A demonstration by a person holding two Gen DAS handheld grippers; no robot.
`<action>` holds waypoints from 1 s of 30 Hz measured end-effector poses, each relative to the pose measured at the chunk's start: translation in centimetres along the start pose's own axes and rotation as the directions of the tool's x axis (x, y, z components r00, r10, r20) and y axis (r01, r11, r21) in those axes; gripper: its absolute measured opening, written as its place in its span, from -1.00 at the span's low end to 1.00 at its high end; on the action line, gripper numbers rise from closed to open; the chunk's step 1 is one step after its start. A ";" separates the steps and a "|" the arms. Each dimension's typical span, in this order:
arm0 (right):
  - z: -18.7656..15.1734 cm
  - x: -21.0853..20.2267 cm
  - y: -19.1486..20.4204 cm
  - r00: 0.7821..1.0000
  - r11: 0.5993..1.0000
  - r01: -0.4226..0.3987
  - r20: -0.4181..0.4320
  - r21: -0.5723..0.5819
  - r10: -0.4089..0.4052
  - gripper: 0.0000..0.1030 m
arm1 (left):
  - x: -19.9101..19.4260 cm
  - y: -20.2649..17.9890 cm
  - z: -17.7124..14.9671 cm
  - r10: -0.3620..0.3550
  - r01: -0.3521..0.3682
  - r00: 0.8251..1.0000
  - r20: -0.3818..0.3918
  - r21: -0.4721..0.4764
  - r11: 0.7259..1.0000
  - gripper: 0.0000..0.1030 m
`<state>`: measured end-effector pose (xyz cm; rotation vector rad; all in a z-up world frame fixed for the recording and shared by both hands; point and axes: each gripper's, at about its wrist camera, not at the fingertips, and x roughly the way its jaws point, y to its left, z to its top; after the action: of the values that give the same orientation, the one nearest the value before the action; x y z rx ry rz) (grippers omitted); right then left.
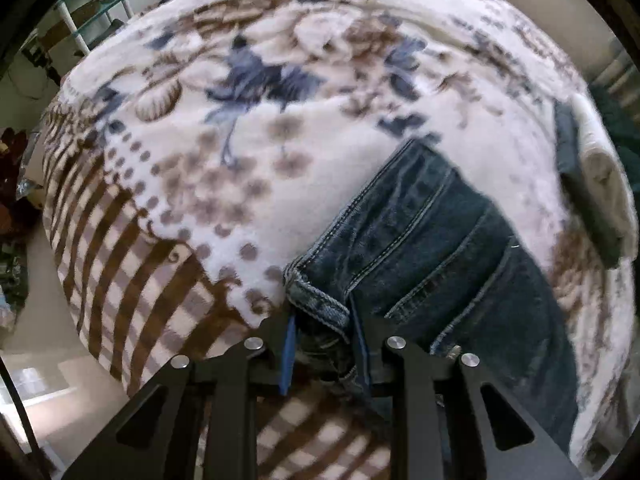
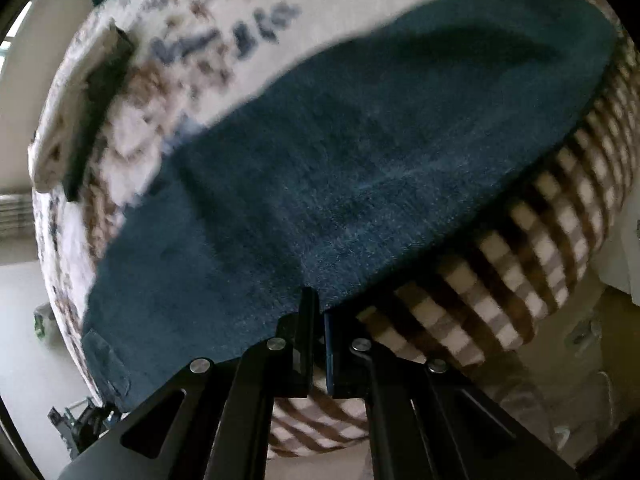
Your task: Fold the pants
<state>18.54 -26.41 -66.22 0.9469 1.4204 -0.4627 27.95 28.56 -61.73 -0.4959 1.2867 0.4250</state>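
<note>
While both tongs [image 1: 324, 344] [image 2: 319, 320] clamp jeans [image 1: 432, 240] — level.

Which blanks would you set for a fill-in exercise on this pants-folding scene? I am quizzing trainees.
1. The left gripper is shut on the ____ of the dark blue denim jeans.
2. The jeans lie on a ____-patterned white fleece blanket.
3. The right gripper pinches the jeans' ____.

Missing words: hem; floral; edge
</note>
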 end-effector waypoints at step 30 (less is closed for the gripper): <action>18.3 -17.3 -32.3 0.932 0.926 -0.069 0.356 0.372 -0.074 0.10 | -3.4 -38.8 -27.0 0.064 -0.073 0.997 0.040 0.735 0.674 0.86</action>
<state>2.42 -63.67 -60.62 1.0995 1.0079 -0.8923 27.43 -18.77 -59.54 0.2539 1.3453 -0.0638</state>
